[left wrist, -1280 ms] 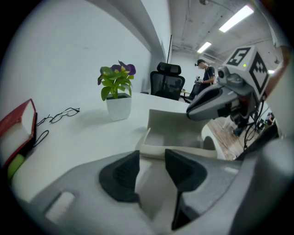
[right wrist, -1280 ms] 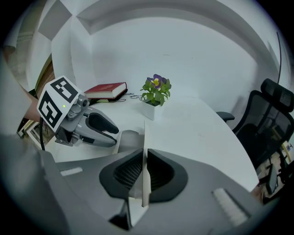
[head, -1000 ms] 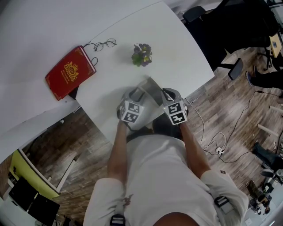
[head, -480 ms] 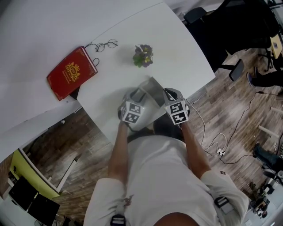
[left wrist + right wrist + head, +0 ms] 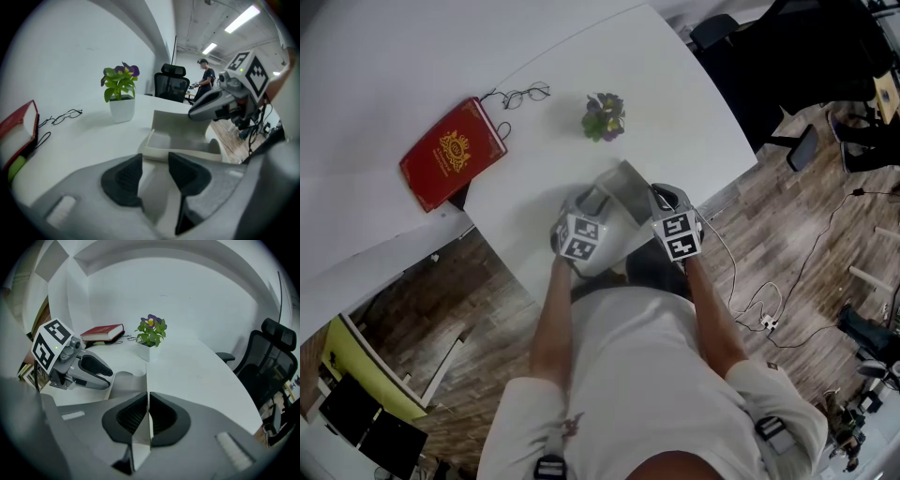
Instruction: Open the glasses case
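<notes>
Change since earlier frames: none seen; same hold, same place.
Left hand-held gripper [image 5: 154, 174]: clamped on base of off-white rectangular glasses case [image 5: 164, 141].
Right hand-held gripper [image 5: 147, 416]: shut tight on thin raised lid [image 5: 185, 124].
Case location: near edge of white counter [image 5: 675, 103], lid up.

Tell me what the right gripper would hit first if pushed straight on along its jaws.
The right gripper is shut on the glasses case lid, which would travel with it. Beyond that, the potted plant stands almost dead ahead; given the downward tilt, the table might come first.
</notes>
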A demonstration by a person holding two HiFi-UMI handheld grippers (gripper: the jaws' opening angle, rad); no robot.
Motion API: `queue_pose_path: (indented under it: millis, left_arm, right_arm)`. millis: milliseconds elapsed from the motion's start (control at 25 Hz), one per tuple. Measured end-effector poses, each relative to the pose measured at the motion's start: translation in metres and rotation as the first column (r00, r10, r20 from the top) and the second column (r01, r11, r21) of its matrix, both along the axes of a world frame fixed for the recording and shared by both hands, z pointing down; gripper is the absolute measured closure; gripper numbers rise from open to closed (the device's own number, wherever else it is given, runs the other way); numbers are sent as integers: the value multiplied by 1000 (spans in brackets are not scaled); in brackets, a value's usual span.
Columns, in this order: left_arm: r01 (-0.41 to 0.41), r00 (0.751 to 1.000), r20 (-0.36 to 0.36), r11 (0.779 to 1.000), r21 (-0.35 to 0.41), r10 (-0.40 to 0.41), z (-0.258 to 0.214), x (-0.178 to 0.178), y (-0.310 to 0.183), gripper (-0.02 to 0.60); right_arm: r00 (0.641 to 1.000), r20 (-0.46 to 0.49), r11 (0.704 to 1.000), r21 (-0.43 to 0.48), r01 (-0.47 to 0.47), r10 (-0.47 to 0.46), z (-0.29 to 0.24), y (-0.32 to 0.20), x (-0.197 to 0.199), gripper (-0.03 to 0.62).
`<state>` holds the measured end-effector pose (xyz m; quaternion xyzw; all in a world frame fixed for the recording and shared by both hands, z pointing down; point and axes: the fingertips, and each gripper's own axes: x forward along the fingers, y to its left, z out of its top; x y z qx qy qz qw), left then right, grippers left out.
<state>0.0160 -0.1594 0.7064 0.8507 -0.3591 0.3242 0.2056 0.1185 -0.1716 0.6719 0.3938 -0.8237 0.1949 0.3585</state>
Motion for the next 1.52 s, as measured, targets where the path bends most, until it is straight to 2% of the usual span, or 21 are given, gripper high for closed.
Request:
queue_pose_path:
  millis: [880, 1080, 1520]
  left_arm:
    - [22, 1000, 0, 1000, 7, -22, 0, 1, 1, 410]
    - [24, 1000, 5, 1000, 5, -24, 0, 0, 1, 411]
    - [53, 998, -28, 998, 36, -52, -18, -4, -3, 410]
  right_arm:
    - [999, -16, 999, 19, -45, 46, 7, -6, 10, 566]
    - [998, -31, 999, -2, -55, 55, 14, -3, 12, 540]
    - [998, 4, 998, 35, -61, 61, -3, 0, 6, 477]
